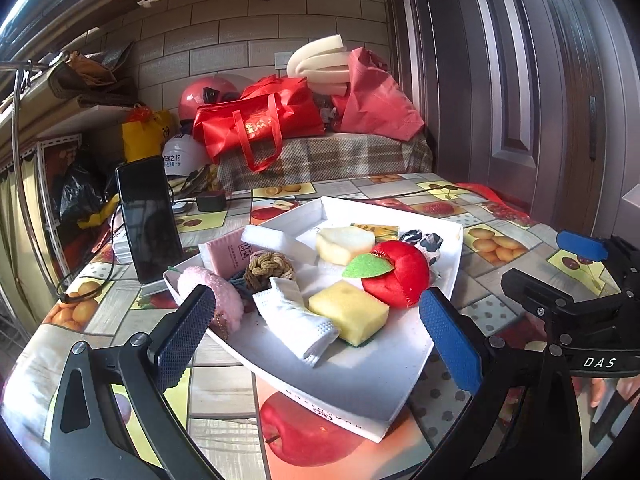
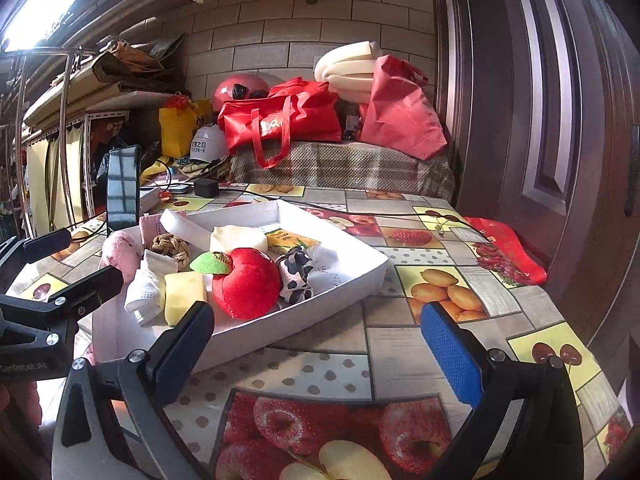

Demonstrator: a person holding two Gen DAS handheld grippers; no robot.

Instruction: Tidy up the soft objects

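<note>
A shallow white tray (image 1: 360,384) (image 2: 344,292) on the fruit-print table holds soft items: a red plush apple (image 1: 396,276) (image 2: 246,284), a yellow sponge (image 1: 348,312) (image 2: 184,292), a folded white mask (image 1: 296,320) (image 2: 148,284), a pink fluffy puff (image 1: 212,288) (image 2: 120,250), a knotted rope ball (image 1: 270,266) (image 2: 172,246), a white foam block (image 1: 276,240), a pale foam piece (image 1: 344,242) (image 2: 238,238) and a cow-print cloth (image 1: 424,242) (image 2: 296,274). My left gripper (image 1: 318,338) hangs open over the tray's near part. My right gripper (image 2: 318,354) stands open over bare table, right of the tray.
A black phone (image 1: 150,220) (image 2: 123,188) stands upright behind the tray, with a charger and cables beside it. Red bags (image 1: 260,120), helmets and foam rolls pile on a plaid-covered bench behind. A dark door (image 2: 560,120) borders the right side. A red packet (image 2: 508,248) lies at the table's right edge.
</note>
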